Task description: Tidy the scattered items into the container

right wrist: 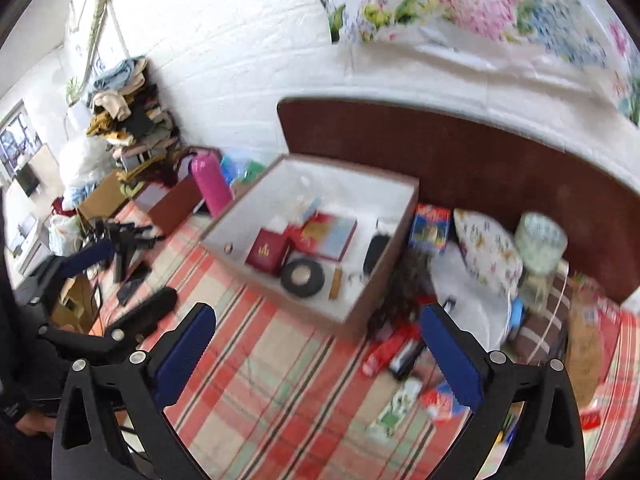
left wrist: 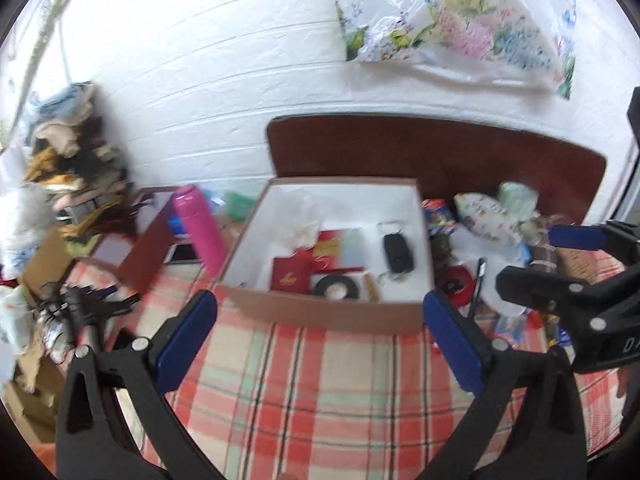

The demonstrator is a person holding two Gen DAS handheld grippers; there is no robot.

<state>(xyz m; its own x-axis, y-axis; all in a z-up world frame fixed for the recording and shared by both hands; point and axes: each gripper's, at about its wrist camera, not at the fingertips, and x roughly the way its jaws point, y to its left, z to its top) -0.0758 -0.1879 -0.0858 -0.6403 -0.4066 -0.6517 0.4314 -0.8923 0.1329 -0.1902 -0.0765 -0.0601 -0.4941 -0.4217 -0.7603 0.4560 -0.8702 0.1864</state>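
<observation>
Hovering spread and empty, the left tongs (left wrist: 320, 340) and right tongs (right wrist: 316, 354) hang above the plaid bedspread (left wrist: 320, 400), facing the white-lined cardboard box (left wrist: 324, 312) holding a black tape roll (left wrist: 336, 287).

A white-painted brick wall (left wrist: 180, 60) rises behind a dark brown wooden headboard (left wrist: 440, 152). A clear plastic bag of floral fabric (left wrist: 460, 28) hangs on the wall. A heap of folded clothes (right wrist: 128, 120) stands by the wall, beyond the bed's left edge.
</observation>
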